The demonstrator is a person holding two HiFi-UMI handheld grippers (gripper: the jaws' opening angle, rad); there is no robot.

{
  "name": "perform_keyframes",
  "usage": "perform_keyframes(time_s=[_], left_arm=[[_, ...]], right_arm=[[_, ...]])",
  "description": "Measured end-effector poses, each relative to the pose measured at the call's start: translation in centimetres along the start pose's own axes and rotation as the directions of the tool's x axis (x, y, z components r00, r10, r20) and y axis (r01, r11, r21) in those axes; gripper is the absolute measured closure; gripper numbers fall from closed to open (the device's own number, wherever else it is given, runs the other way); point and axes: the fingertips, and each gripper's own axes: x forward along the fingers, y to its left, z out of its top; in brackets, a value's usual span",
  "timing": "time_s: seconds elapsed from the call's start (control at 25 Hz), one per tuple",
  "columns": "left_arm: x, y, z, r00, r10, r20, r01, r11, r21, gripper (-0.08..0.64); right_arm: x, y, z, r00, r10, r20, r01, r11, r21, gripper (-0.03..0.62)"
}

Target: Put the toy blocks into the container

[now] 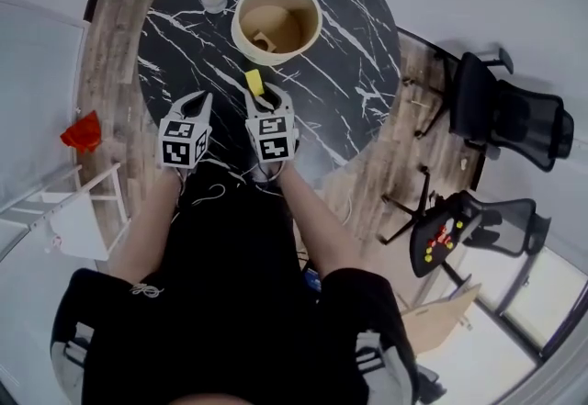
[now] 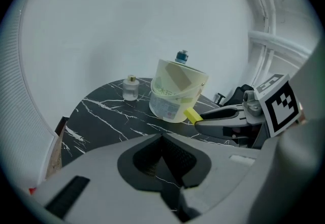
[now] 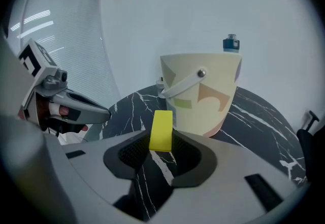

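R gripper grips yellow block, short of bucket wall; L gripper clenched empty alongside.

No readable text or numbers, printed label on the bucket too blurred to make out

bottle mostly behind bucket, small shape inside perhaps a block
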Motion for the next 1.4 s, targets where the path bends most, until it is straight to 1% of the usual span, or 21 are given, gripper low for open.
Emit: perform_keyframes(time_s=[0.2, 0.48, 0.64, 0.84, 1.08, 1.4], left_arm=[[-1.0, 0.1, 2.1, 0.999, 0.001, 0.041, -0.002, 1.0, 0.025, 0.561], [-2.1, -1.0, 5.4, 0.995, -0.02, 0.095, 0.012, 0.996, 0.083, 0.56], [-2.3, -2.2, 7.0, 0.993, -0.042, 0.111, 0.03, 0.993, 0.112, 0.561], [-2.6, -3.5, 9.7, 0.986, -0.06, 0.153, 0.038, 0.989, 0.142, 0.56], [-2.9, -5.2, 13.5, 0.972, -0.075, 0.223, 0.037, 0.985, 0.169, 0.561], [-2.0, -7.7, 16.2, 0.961, -0.102, 0.257, 0.059, 0.984, 0.169, 0.56]], right_arm=[[-1.7, 0.8, 2.2, 0.997, 0.015, 0.077, -0.014, 1.0, -0.008, 0.463], [-4.5, 0.7, 5.1, 0.984, -0.014, 0.175, 0.016, 1.0, -0.009, 0.463], [-5.8, 0.4, 6.5, 0.975, -0.027, 0.218, 0.03, 1.0, -0.009, 0.463], [-7.3, -0.3, 8.2, 0.965, -0.032, 0.259, 0.04, 0.999, -0.026, 0.463], [-9.6, -2.1, 11.2, 0.948, -0.034, 0.317, 0.053, 0.997, -0.052, 0.463], [-11.1, -5.6, 13.6, 0.934, -0.055, 0.352, 0.078, 0.996, -0.05, 0.463]])
